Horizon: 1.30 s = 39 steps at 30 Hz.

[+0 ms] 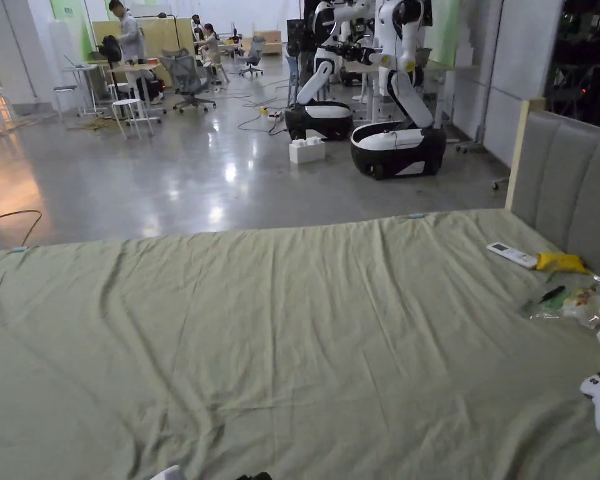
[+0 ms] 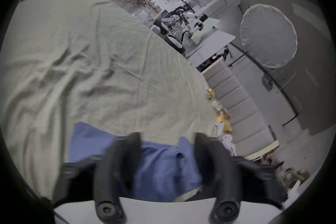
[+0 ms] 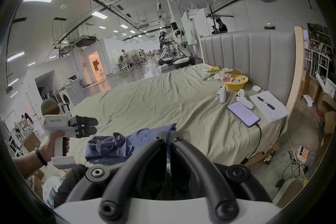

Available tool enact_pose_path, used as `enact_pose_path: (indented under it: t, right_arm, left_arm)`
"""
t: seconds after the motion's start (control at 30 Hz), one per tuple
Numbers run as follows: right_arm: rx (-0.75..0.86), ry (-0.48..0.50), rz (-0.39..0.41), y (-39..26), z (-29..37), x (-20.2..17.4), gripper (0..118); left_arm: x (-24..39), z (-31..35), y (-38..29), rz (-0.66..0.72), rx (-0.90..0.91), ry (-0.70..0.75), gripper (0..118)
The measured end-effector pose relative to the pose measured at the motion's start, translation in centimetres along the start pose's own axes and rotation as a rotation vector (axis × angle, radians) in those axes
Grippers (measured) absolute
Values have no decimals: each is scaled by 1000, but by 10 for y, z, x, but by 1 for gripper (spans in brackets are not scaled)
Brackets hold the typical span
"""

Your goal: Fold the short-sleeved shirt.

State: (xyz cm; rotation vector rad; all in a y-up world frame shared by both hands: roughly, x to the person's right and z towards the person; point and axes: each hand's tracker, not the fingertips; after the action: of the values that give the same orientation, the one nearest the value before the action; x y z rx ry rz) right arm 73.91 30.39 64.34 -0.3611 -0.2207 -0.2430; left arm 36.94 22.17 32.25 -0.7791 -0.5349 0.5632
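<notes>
Blue shirt [image 3: 112, 148] crumpled, lower centre on bed sheet [image 3: 154, 100] | right gripper [image 3: 168, 134] jaws closed, tips at shirt, pinch unclear | left gripper [image 2: 167, 138] jaws wide, empty, blurred | head view: sheet, shirt cut off.

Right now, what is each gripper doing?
Left gripper: open, above the blue shirt, holding nothing.
Right gripper: shut; whether it pinches the shirt cannot be told.

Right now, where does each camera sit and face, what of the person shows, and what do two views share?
Head view: on the head, facing across the green sheet to white robots.
Left gripper view: on the open left gripper, over the blue shirt.
Right gripper view: on the right gripper, jaws together, facing the headboard; left hand shows.
Both gripper views share the blue shirt.
</notes>
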Motion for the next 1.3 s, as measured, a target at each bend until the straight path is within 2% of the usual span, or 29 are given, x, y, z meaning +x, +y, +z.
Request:
enact_pose_path:
  t: [0.03, 0.07, 0.1, 0.17, 0.23, 0.37, 0.4, 0.47, 0.5, 0.53, 0.57, 0.6, 0.63, 0.67, 0.73, 0.83, 1.0, 1.03, 1.07, 1.1, 1.17, 1.2, 1.23, 1.3]
  right_arm:
    - [-1, 4, 4, 0, -1, -1, 4]
    - [-2, 7, 7, -1, -2, -3, 4]
    - [-3, 12, 7, -2, -3, -4, 4]
    - [-5, 20, -3, -2, -3, -6, 4]
    - [-5, 22, -7, -2, -2, -9, 4]
    - [-10, 18, 15, 0, 3, -10, 4]
    - [-13, 14, 26, 0, 3, -10, 3]
    - [-17, 5, 36, -1, 4, -10, 4]
    - [-19, 5, 32, -2, 4, -8, 4]
    - [-24, 10, 19, -3, 2, -6, 4]
    - [-27, 14, 9, -4, 1, -5, 4]
    - [-28, 16, 1, -5, 0, -5, 4]
    - [-31, 20, -4, -5, -1, -5, 4]
    - [-35, 25, -7, -4, -2, -6, 4]
    - [-34, 34, -5, -6, -3, -7, 4]
    - [-47, 54, -25, -11, -9, -7, 4]
    - [-31, 69, -46, -11, -6, -12, 4]
    - [-26, 73, -40, -10, -4, -13, 4]
    - [-22, 72, -33, -9, -3, -14, 4]
    - [-24, 66, -21, -8, -3, -14, 4]
    - [-26, 53, -10, -7, -2, -15, 4]
    - [-30, 52, -13, -7, -3, -14, 4]
    - [-34, 53, -18, -8, -3, -14, 4]
    - [-38, 54, -21, -8, -3, -13, 4]
  left_arm:
    - [-1, -2, -3, -41, -20, 43, 36]
    - [-3, -7, -9, -65, -37, 82, 8]
    - [-5, -12, -16, -35, -44, 57, 4]
    - [-3, -29, -33, 49, -144, -61, 4]
    - [4, -49, -52, 50, -204, -42, 4]
    - [15, -88, -85, -92, -348, 37, 3]
    - [19, -85, -81, -99, -283, 34, 3]
    - [22, -75, -71, -69, -284, 37, 3]
    - [23, -65, -67, -84, -249, 44, 6]
    - [21, -49, -59, -119, -201, 46, 15]
    - [18, -36, -52, -129, -153, 29, 33]
    - [11, -20, -42, -120, -108, -3, 63]
    - [0, -9, -32, -111, -82, -22, 84]
    - [-13, 6, -20, -62, -87, -50, 96]
    - [-40, 27, -2, 14, -71, -40, 97]
    - [-81, 39, 10, 181, -5, 70, 97]
    - [-103, 19, -16, 357, -115, -11, 96]
    - [-105, 11, -23, 384, -142, -23, 95]
    - [-73, 15, -32, 383, -125, -22, 92]
    - [-65, 16, -36, 377, -91, -49, 81]
    - [-59, 11, -39, 381, -97, -22, 52]
    - [-73, 11, -32, 381, -107, 18, 27]
    - [-75, 10, -33, 384, -106, 2, 20]
    - [-74, 16, -33, 431, -89, -27, 16]
